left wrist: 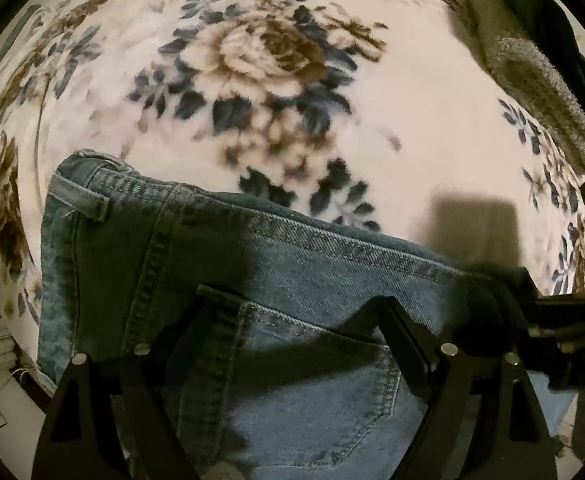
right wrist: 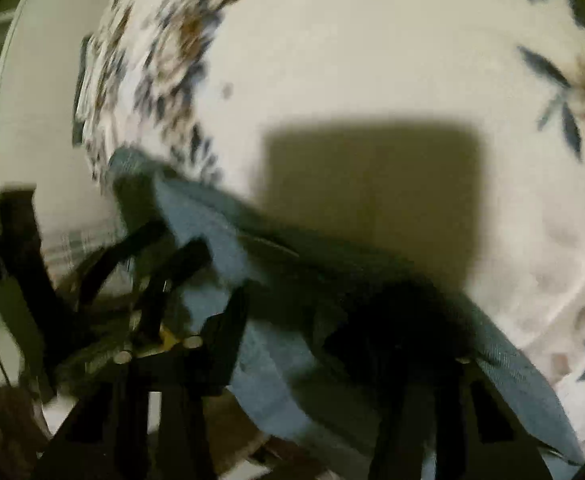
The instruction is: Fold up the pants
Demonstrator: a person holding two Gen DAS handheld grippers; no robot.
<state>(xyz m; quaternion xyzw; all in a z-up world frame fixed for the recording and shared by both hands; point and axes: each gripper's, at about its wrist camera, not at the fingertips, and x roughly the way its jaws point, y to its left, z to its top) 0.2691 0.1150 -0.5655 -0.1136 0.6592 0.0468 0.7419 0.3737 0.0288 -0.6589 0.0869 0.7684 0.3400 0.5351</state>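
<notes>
No text, label or brand reads anywhere, though the right wrist view is perhaps too blurred to tell.

Blue denim pants (left wrist: 292,264), flat on floral blanket (left wrist: 432,140)

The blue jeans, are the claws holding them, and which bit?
The left claw stands open over the blue denim jeans by the back pocket, gripping nothing. The right claw straddles denim; a grip cannot be told.

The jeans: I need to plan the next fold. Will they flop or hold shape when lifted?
The jeans would probably drape, though thick seams and the back pocket add stiffness. On the plush floral blanket they likely drag rather than slide.
</notes>
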